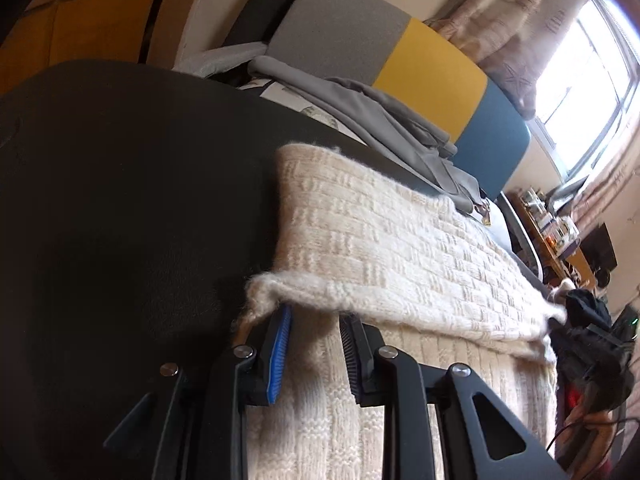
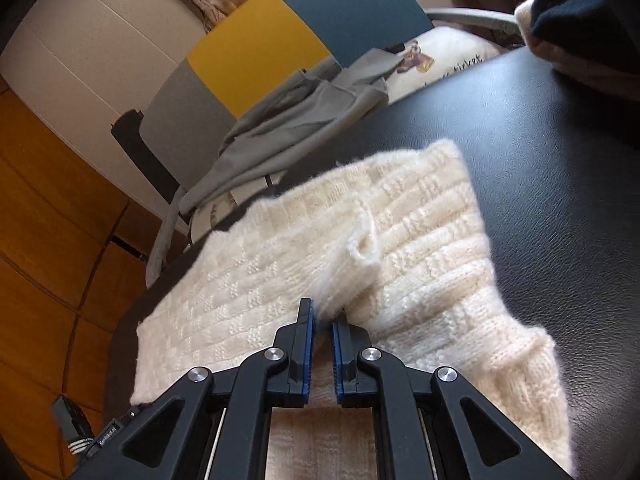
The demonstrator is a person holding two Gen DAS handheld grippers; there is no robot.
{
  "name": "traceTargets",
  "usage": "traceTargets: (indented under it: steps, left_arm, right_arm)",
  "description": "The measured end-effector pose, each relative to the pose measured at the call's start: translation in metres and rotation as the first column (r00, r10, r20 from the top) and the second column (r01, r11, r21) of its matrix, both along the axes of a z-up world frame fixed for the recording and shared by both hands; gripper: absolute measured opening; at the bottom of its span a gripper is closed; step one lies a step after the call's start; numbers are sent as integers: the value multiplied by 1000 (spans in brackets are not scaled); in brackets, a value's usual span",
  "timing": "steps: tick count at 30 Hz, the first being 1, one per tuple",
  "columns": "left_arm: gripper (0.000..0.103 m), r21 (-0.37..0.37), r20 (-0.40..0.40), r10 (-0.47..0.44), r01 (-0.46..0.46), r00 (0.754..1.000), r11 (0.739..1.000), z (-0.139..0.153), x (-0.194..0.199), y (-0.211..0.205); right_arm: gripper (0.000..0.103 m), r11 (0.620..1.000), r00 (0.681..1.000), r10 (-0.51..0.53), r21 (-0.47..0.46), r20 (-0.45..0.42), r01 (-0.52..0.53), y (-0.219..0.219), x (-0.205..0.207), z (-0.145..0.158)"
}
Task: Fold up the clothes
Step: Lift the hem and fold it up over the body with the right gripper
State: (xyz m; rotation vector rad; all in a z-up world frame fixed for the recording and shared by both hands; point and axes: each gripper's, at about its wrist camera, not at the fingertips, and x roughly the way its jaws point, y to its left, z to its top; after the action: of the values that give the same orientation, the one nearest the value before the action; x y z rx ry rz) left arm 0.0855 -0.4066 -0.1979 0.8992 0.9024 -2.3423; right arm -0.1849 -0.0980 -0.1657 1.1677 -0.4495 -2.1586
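Note:
A cream knitted sweater lies on a black leather-like table, with one layer folded over another. My left gripper has its fingertips tucked under the fluffy folded edge. Its jaws stand partly apart with thick knit between them, and that edge is raised. In the right wrist view the sweater spreads ahead over the table. My right gripper is pinched shut on a bunched ridge of knit. At the far end of the fold, the left wrist view shows the right gripper as a dark shape.
A grey garment drapes over a white printed cloth beyond the table's far edge. Behind them stands a grey, yellow and blue panel. A dark navy garment sits at the table's far right corner. A cluttered shelf stands near the window.

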Motion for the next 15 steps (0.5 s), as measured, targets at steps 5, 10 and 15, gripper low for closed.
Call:
traceTargets:
  steps: [5, 10, 15]
  left_arm:
    - [26, -47, 48, -21, 23, 999, 999, 1, -7, 7]
    - [26, -43, 36, -18, 20, 999, 999, -1, -3, 8]
    - [26, -53, 39, -17, 19, 999, 998, -3, -4, 9]
  right_arm:
    - [8, 999, 999, 9, 33, -48, -7, 6, 4, 16]
    - [21, 994, 995, 10, -114, 97, 1, 21, -4, -13]
    - [67, 960, 981, 7, -276, 196, 49, 28, -9, -28]
